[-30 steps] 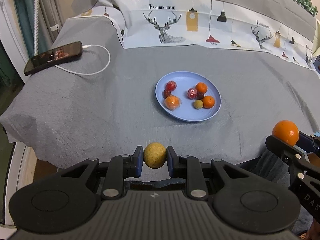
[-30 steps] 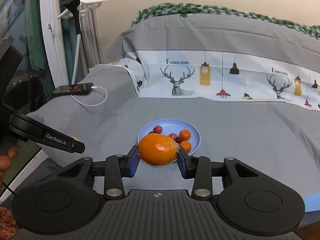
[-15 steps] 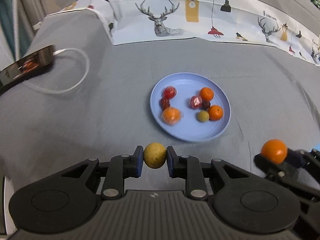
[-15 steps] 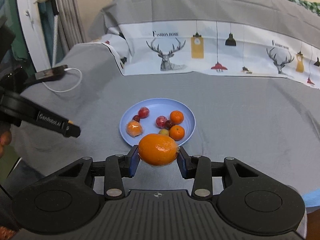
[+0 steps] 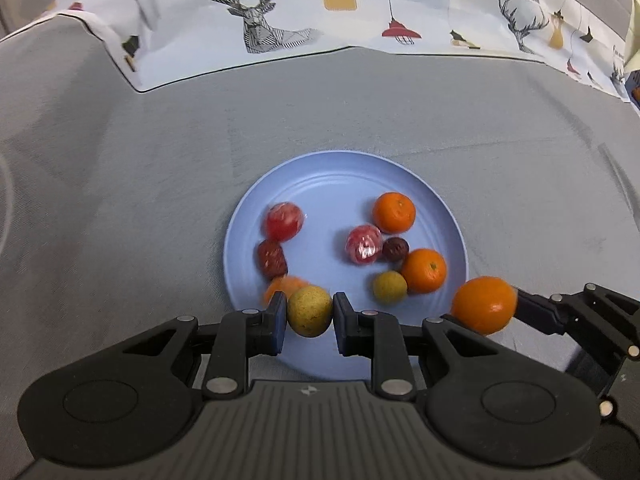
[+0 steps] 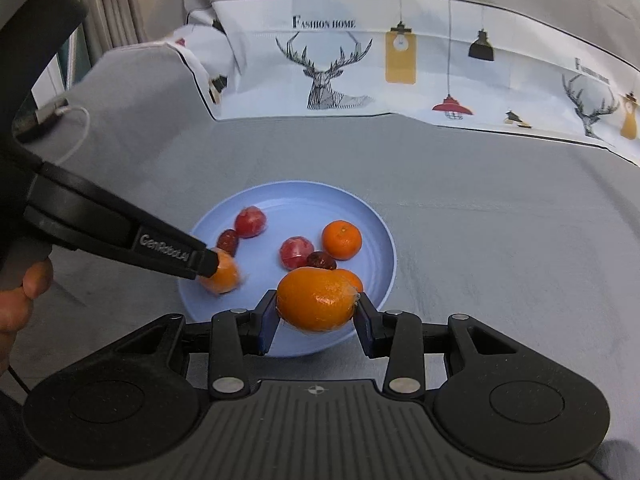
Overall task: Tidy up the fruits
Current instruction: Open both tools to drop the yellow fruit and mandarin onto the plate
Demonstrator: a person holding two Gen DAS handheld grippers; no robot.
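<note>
A light blue plate (image 5: 344, 168) (image 6: 372, 224) lies on the grey cloth and holds several fruits: oranges, wrapped red fruits, dark red ones and a yellow-green one. My left gripper (image 5: 310, 314) is shut on a small yellow-green fruit (image 5: 309, 310) over the plate's near left rim. My right gripper (image 6: 316, 308) is shut on a wrapped orange (image 6: 316, 298) above the plate's near right edge; that orange (image 5: 484, 304) also shows in the left wrist view. The left gripper's finger (image 6: 168, 254) reaches in over the plate in the right wrist view.
A white deer-print cloth (image 5: 360, 12) (image 6: 400, 64) covers the far side of the surface. A phone on a white cable (image 6: 48, 114) lies at the far left. A person's hand (image 6: 20, 300) grips the left handle. Bare grey cloth (image 5: 120, 160) surrounds the plate.
Both grippers have moved forward and down toward the plate, each keeping its fruit. The plate now looks much closer, and the phone has slid out of the left wrist view.
</note>
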